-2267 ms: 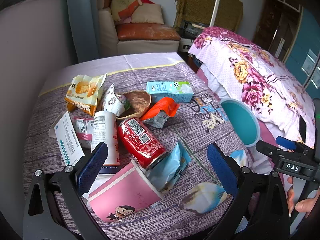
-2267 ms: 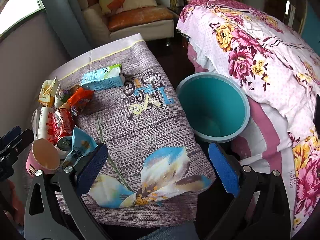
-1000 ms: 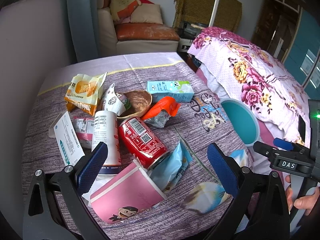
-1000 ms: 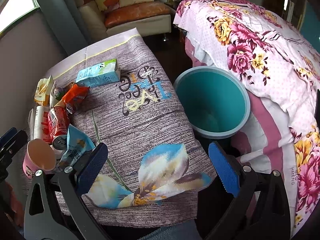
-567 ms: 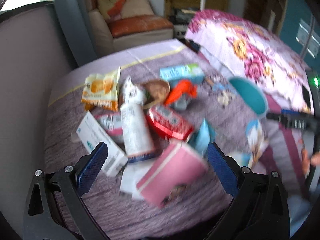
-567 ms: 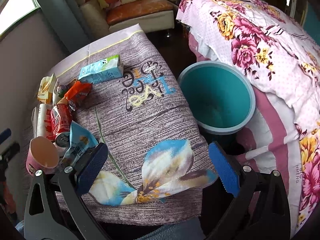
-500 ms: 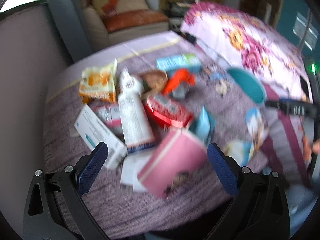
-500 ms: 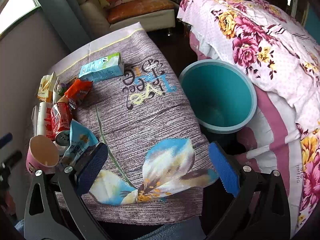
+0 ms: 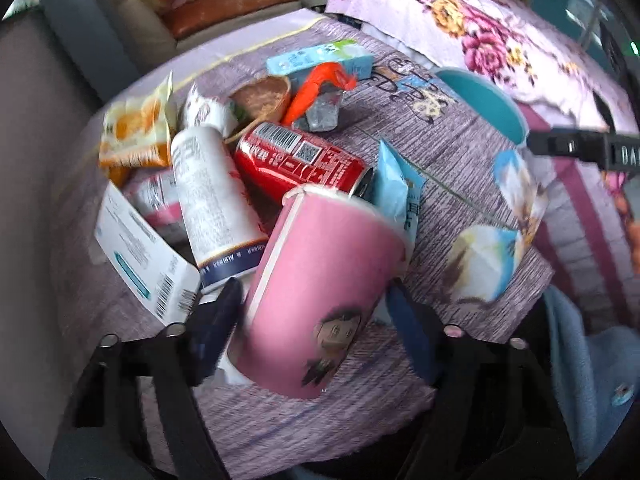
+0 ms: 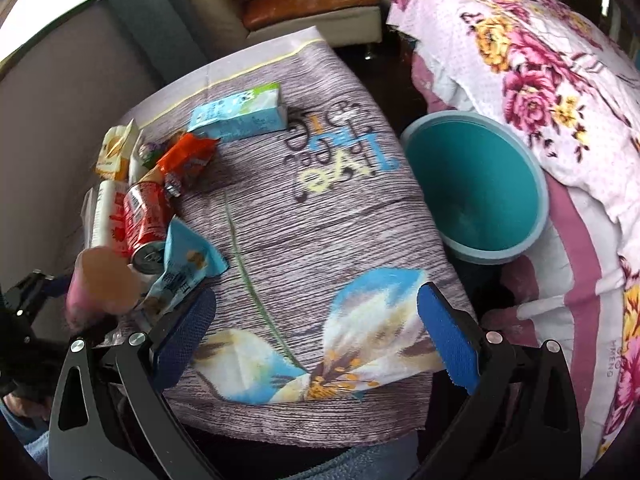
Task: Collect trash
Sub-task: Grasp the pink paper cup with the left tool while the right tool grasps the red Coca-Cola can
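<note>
Left gripper (image 9: 312, 316) closing around pink paper cup (image 9: 320, 292) near table's (image 10: 320, 216) left near corner, contact unclear. Right gripper (image 10: 316, 328) open, empty, over bare near edge. Teal bin (image 10: 476, 188) off right edge, inside looks empty.

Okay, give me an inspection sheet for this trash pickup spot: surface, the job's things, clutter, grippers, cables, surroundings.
Surface: table under a purple printed cloth.
Job's things: pink paper cup, red soda can on its side, white plastic bottle, light blue snack bag, orange wrapper, blue milk carton, round teal bin beside the table.
Clutter: white barcoded box, yellow snack packet.
Grippers: left gripper closing around the cup; right gripper open, nothing between its pads.
Cables: nothing seen.
Surroundings: floral bedspread, sofa.
</note>
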### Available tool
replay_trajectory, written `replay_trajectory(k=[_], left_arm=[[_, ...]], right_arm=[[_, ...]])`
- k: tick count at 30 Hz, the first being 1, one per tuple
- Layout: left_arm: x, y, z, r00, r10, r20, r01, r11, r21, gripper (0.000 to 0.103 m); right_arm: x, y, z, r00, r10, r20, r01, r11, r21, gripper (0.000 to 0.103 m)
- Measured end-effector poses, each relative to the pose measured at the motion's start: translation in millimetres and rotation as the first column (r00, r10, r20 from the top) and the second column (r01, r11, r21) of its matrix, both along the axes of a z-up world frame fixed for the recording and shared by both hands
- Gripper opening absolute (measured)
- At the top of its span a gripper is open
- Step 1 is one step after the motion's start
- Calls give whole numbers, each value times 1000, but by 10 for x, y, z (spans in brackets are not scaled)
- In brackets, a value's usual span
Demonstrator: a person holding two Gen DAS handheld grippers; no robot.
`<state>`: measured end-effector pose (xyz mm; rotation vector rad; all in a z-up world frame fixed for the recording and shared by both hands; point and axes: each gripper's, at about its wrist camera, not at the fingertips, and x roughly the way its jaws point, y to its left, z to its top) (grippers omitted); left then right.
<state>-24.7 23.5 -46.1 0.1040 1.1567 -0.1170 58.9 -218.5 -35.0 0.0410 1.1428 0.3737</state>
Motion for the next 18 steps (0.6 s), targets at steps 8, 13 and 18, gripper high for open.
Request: replay_trajectory(k=[8,13,18], left_arm=[[-78,341,454,984,144,103,-127,980,-151,67],[-28,755,613,949,269,166,-233,951,-204,67],[70,1087,489,923,356,144,-311,913,-264,67]], right_arm=[[126,368,132,993,115,-19,-114,992,46,84],[268,835,214,972,229,-51,-225,972,67,56],[405,1422,199,932,353,-85,-347,935,74,55]])
